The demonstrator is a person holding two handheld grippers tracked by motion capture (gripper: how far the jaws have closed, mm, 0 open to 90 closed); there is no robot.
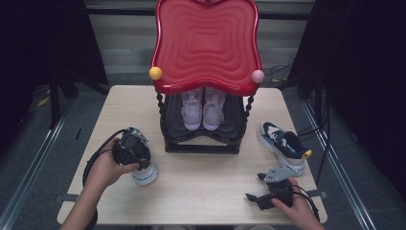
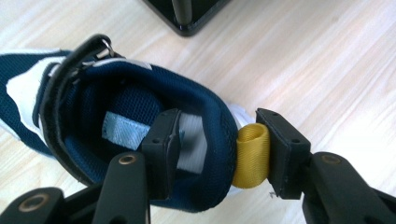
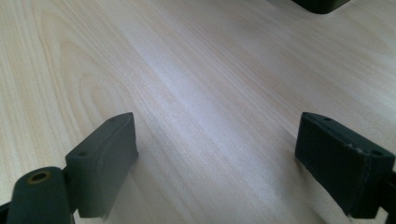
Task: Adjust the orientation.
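Note:
A navy and white shoe (image 2: 116, 121) stands on the wooden table (image 1: 210, 191), left of the shoe rack. My left gripper (image 2: 217, 121) straddles its heel: one jaw is inside the shoe opening, the other is outside against the yellow heel loop (image 2: 252, 158). The inner pad stands a little apart from the heel wall, so the jaws are open around the heel. In the high view the left gripper (image 1: 131, 151) covers most of that shoe (image 1: 145, 173). The matching shoe (image 1: 282, 141) lies at the table's right. My right gripper (image 1: 253, 186) rests open near the front right edge, with bare wood between its jaws (image 3: 217, 126).
A black shoe rack (image 1: 201, 143) with a red wavy top (image 1: 206, 43) stands at the back middle of the table. A pair of pink sandals (image 1: 203, 108) sits on its lower shelf. Yellow and pink balls sit on the top's front corners.

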